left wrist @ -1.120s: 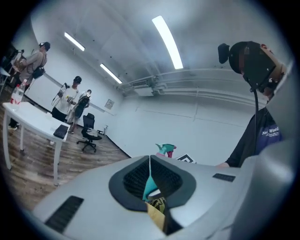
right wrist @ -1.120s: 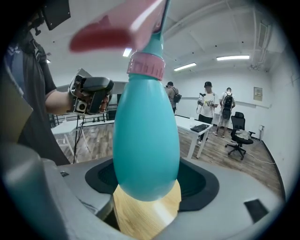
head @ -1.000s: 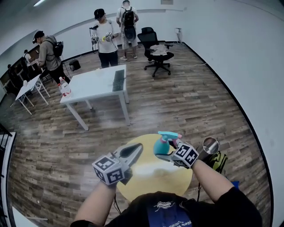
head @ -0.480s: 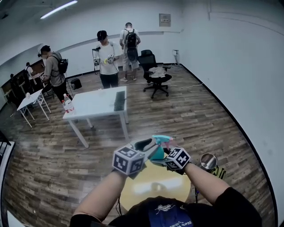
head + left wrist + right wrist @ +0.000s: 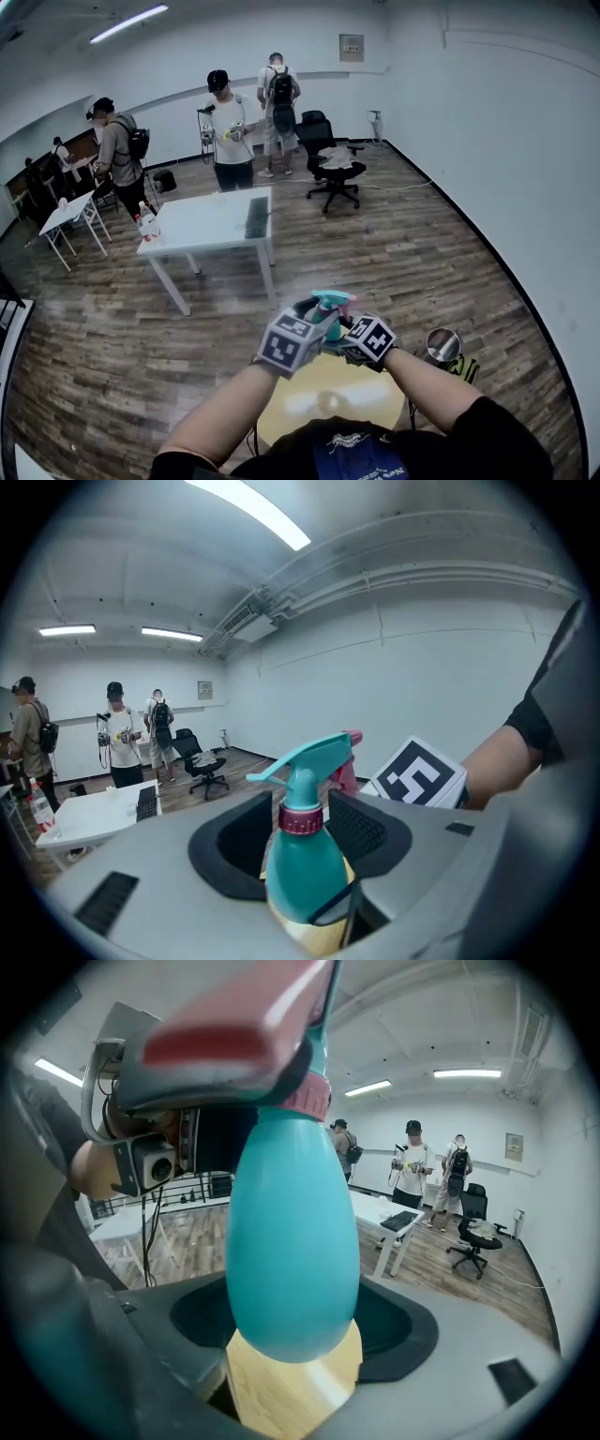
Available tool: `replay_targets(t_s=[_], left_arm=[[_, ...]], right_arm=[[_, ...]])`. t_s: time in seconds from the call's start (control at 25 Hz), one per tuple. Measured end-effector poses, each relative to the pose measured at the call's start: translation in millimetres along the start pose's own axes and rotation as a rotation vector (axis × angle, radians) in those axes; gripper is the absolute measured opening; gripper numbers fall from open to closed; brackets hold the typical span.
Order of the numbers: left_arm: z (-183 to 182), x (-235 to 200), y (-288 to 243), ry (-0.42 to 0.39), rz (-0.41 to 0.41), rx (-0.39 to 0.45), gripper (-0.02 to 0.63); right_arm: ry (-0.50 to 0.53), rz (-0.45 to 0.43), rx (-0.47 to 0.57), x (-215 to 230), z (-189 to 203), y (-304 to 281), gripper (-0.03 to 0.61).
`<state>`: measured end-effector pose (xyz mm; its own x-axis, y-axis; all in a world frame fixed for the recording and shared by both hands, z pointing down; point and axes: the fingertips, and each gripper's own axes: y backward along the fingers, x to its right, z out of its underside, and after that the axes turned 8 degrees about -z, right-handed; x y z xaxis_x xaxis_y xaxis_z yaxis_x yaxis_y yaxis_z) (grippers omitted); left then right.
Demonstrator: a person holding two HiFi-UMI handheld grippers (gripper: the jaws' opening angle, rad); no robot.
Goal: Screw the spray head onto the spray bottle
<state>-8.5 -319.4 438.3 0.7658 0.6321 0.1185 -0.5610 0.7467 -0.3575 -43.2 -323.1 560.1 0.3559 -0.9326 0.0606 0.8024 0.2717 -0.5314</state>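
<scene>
A teal spray bottle is held upright in the air, with my right gripper shut on its round body. Its teal spray head with a pink nozzle sits on a pink collar. My left gripper has come in from the left at neck height. Its jaws are opening, with the collar standing between the pads and a gap on each side. In the head view the bottle is between the left gripper and the right gripper, above the table.
A round yellow table lies below the grippers. A shiny round metal thing sits to its right. Farther off stand a white table, an office chair and several people.
My left gripper has swung in from the left to the bottle's neck, and its jaws have gone from shut to parted. The right gripper has kept the bottle, drawn slightly left.
</scene>
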Motion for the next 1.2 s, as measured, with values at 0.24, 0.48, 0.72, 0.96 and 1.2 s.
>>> replay_targets(t_s=[0.24, 0.48, 0.72, 0.96, 1.2], left_arm=[[0, -2, -4, -0.007, 0.01, 0.027, 0.184], [-9, -4, 10, 0.13, 0.077, 0.087, 0.183], [-17, 9, 19, 0.153, 0.27, 0.137, 0.184], [-23, 37, 45, 0.029, 0.62, 0.188, 0.183], [-18, 63, 86, -0.02, 0.953, 0.215, 0.184]], right_arm=[[0.014, -0.012, 0.004, 2, -2, -2, 0.38], [0.01, -0.019, 0.027, -8, -9, -3, 0.38], [0.043, -0.092, 0.083, -17, -16, 8, 0.38], [0.167, -0.332, 0.159, -59, -27, 25, 0.379], [0.272, -0.572, 0.155, -116, -29, 38, 0.379]])
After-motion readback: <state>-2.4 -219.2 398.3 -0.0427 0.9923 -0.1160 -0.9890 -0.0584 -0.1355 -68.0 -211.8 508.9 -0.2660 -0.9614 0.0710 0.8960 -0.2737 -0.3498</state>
